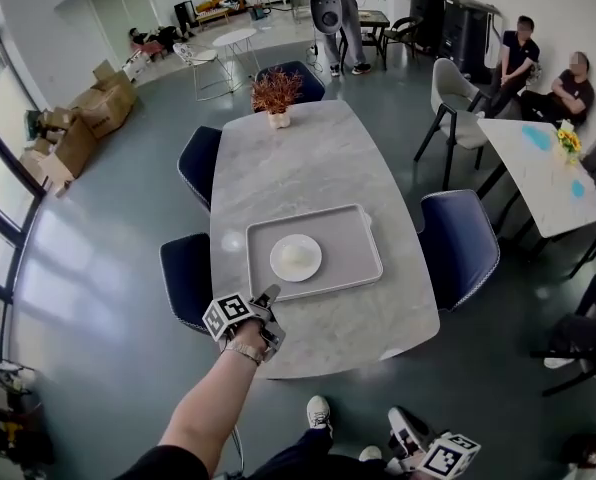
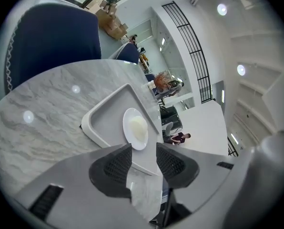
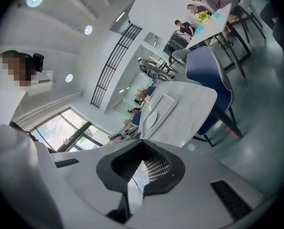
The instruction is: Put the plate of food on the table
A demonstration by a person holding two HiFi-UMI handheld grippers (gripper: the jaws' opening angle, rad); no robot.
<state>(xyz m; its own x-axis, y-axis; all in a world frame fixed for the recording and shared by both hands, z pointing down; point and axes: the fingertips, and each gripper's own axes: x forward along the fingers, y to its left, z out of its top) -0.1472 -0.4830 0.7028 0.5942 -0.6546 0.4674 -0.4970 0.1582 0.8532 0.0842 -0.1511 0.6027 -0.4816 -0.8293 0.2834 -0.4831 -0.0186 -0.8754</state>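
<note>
A white plate [image 1: 296, 258] with a pale mound of food lies in the middle of a grey tray [image 1: 358, 238] on the marble table [image 1: 308, 158]. My left gripper [image 1: 270, 294] hovers at the tray's near left corner. In the left gripper view the left gripper [image 2: 144, 152] is open, with the tray [image 2: 104, 120] rim running below the gap and the plate [image 2: 135, 128] just beyond; the pads touch nothing. My right gripper [image 1: 433, 458] hangs low beside the person's shoes, off the table. In its own view the right gripper [image 3: 143, 144] has its pad tips together, empty.
A potted dried plant [image 1: 276, 93] stands at the table's far end. Dark blue chairs [image 1: 458, 248] [image 1: 188, 278] [image 1: 198, 163] surround the table. Seated people and a white table [image 1: 538, 173] are at the right. Cardboard boxes [image 1: 88, 118] lie at the left.
</note>
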